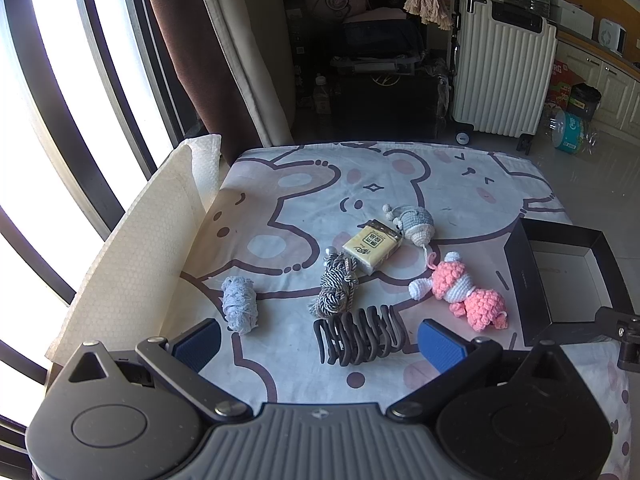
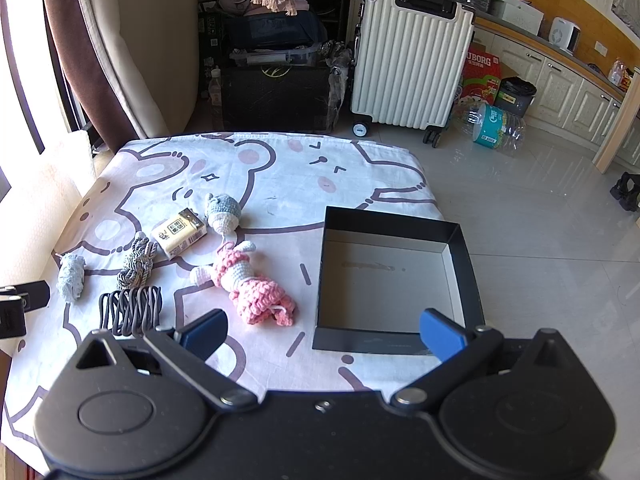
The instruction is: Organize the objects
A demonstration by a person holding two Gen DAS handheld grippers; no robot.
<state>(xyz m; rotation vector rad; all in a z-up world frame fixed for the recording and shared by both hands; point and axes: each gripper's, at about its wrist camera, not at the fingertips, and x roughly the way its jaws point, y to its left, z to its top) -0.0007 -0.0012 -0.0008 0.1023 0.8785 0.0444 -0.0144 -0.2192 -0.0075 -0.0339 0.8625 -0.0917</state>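
Pink crochet doll (image 2: 244,284) lying flat.

Left hand-held gripper (image 1: 319,338), right hand-held gripper (image 2: 323,334): wide apart, empty.

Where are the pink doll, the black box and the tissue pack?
pink doll (image 2: 248,280), right wrist view, on its pink knitted body
black box (image 2: 390,216), right wrist view, on its far wall
tissue pack (image 1: 372,246), left wrist view, on its yellow top face
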